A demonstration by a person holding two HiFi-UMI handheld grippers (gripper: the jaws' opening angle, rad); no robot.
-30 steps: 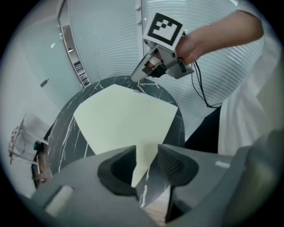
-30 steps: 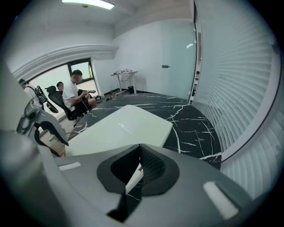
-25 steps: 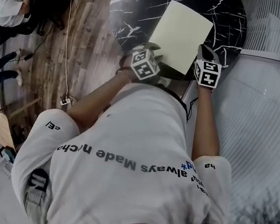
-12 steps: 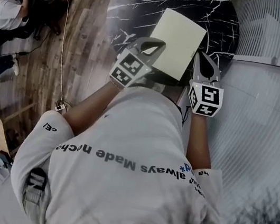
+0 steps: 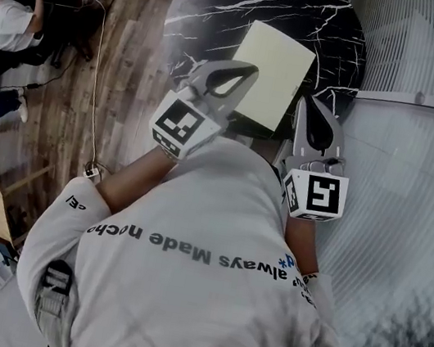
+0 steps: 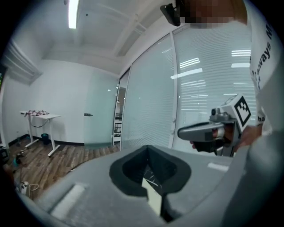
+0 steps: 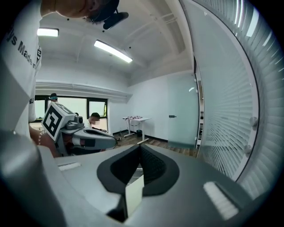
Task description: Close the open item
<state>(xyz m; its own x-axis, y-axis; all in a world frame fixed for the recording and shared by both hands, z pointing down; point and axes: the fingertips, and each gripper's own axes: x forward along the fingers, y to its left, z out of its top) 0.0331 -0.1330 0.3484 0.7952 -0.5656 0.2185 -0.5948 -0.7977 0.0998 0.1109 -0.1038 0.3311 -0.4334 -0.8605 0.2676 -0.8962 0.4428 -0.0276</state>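
Left gripper (image 5: 247,71) has just snapped its jaws together on nothing; right gripper (image 5: 310,108) is pressed together too, empty. Both have drawn back from the pale book (image 5: 275,69), which lies flat and closed on the black table (image 5: 212,10), so the task looks done. The book's near edge hides behind the left gripper

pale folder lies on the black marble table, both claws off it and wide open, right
Not open: each gripper view shows its jaws together, so the left claw and right claw are shut. The pale folder on the black marble table is untouched.
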